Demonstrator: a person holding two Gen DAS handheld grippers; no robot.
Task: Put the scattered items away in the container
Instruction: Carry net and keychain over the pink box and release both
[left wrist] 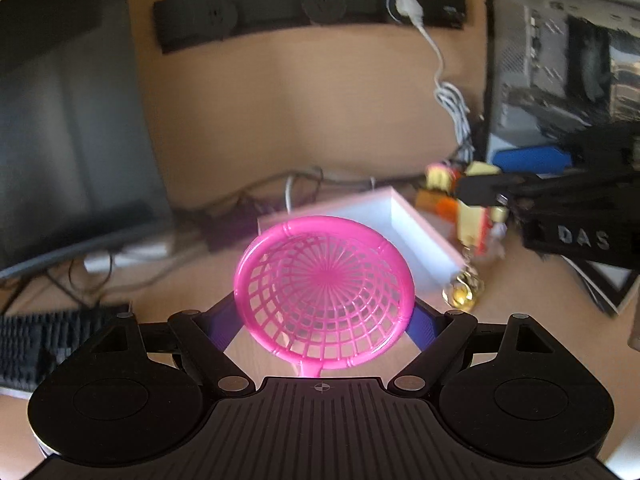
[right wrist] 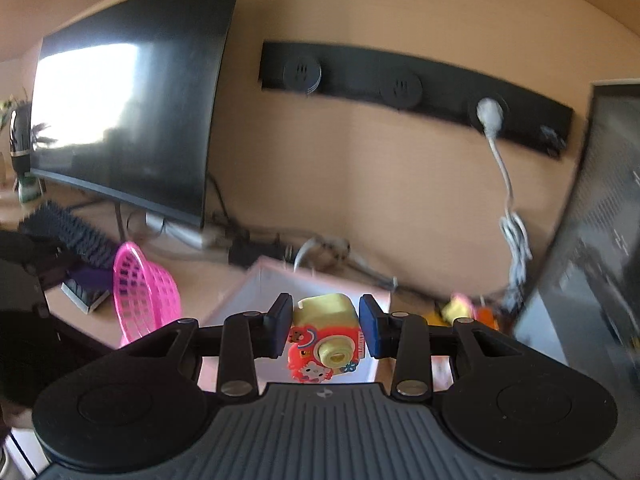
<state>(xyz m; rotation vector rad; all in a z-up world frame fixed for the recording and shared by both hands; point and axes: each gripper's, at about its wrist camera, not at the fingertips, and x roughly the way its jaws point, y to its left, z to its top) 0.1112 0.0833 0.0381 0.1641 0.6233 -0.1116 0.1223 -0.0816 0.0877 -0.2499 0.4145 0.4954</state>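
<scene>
Your left gripper (left wrist: 324, 320) clenched the light, rigid pink strainer (left wrist: 325, 289) by its handle, while your right gripper (right wrist: 325, 326) pinched the hard toy camera (right wrist: 326, 336) over the white box (left wrist: 420, 236).

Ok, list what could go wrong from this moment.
1. The toy camera sits between the right gripper's pads with small gaps showing, so it may slip before reaching the white box.
2. The pink strainer hangs tilted from the left gripper; both grippers near the box could collide.
</scene>
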